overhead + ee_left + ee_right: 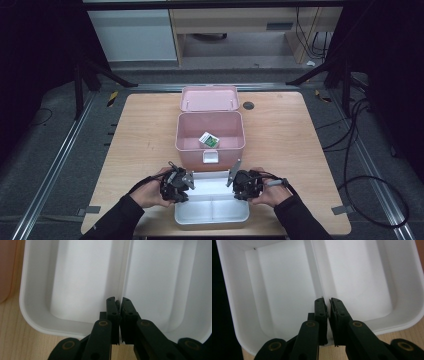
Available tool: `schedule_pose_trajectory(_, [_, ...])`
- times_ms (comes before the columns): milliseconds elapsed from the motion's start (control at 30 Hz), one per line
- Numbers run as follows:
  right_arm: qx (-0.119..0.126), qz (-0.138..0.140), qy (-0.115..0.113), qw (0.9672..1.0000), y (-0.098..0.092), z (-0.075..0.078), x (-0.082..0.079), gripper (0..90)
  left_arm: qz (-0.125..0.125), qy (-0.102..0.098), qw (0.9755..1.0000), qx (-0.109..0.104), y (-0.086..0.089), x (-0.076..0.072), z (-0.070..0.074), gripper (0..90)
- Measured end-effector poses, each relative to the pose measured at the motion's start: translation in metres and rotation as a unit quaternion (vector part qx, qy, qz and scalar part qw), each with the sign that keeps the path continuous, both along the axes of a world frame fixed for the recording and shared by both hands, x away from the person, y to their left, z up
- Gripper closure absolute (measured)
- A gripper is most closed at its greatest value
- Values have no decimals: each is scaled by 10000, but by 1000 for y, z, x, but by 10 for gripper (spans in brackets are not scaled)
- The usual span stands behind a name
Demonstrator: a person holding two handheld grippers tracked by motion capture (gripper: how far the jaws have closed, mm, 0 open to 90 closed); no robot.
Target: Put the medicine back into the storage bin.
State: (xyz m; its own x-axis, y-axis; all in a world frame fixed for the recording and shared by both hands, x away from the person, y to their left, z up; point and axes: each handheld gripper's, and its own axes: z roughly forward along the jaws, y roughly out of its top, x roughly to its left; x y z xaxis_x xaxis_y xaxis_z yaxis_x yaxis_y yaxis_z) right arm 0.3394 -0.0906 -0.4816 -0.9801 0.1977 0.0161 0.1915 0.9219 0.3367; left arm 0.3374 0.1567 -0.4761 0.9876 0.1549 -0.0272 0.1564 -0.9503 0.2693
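One white tray [212,212], two compartments split by a middle divider, sits at the near table edge, just in front of the pink box [210,134]. Left gripper [176,186] at the tray's left end, right gripper [245,184] at its right end. In each gripper view the jaws are pressed nearly together on the thin divider wall where it meets the tray's end rim: left gripper [118,302] pinching it, right gripper [326,301] likewise. Pink box stands open beyond the tray, its lid [209,98] hinged back on the far side; one small green-and-white packet [209,140] lies on its floor, towards the right. Count: one tray, one box, one lid, one packet, two grippers. Risks, as judged: both grips sit on a narrow plastic ridge, so an uneven lift would tilt the tray and let one end slip free. Tray looks sized to nest in the box; if brought in skewed, its corner could catch the box rim or the front latch [210,156]. The packet may stop the tray seating flat. The tray's near edge is close to the table edge [300,232]; a drop there could send it off.
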Motion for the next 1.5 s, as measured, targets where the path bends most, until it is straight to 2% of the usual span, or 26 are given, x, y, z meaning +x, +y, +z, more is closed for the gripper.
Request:
schedule_pose_trajectory(167, [61,28,12,10000,-4,12,-6,844,-4,35,10000,-92,-1,-7,12,864])
schedule_pose_trajectory(267, [101,42,32,9999,-7,22,-11,844,-71,66,9999,-71,-3,-10,23,866])
schedule_pose_trajectory(433, [202,54,74,9998,-11,39,-15,845,-50,109,9999,-98,-3,-15,41,867])
schedule_pose_trajectory(600, [295,101,26,9995,-12,59,-16,848,-113,2,9999,-52,-4,-16,66,869])
schedule_pose_trajectory(767, [402,116,-63,9991,-16,84,-11,848,-143,-104,9998,-105,-3,-11,90,871])
schedule_pose_trajectory(867, [470,144,-87,9988,-17,98,-5,846,-194,-237,9995,-113,-3,-9,111,876])
schedule_pose_trajectory(933, [526,175,-146,9984,-18,113,1,845,-199,-323,9992,-130,-2,-5,122,879])
schedule_pose_trajectory(1000, [557,202,-197,9980,-18,120,5,845,-221,-380,9989,-140,-1,0,132,881])
schedule_pose_trajectory(1100, [591,243,-253,9976,-19,133,15,847,-229,-420,9987,-170,0,7,139,882])
schedule_pose_trajectory(1300, [648,278,-448,9965,-21,157,36,852,-213,-509,9979,-346,3,35,157,878])
schedule_pose_trajectory(1500, [699,299,-617,9952,-23,170,61,856,-189,-523,9978,-350,3,65,168,874])
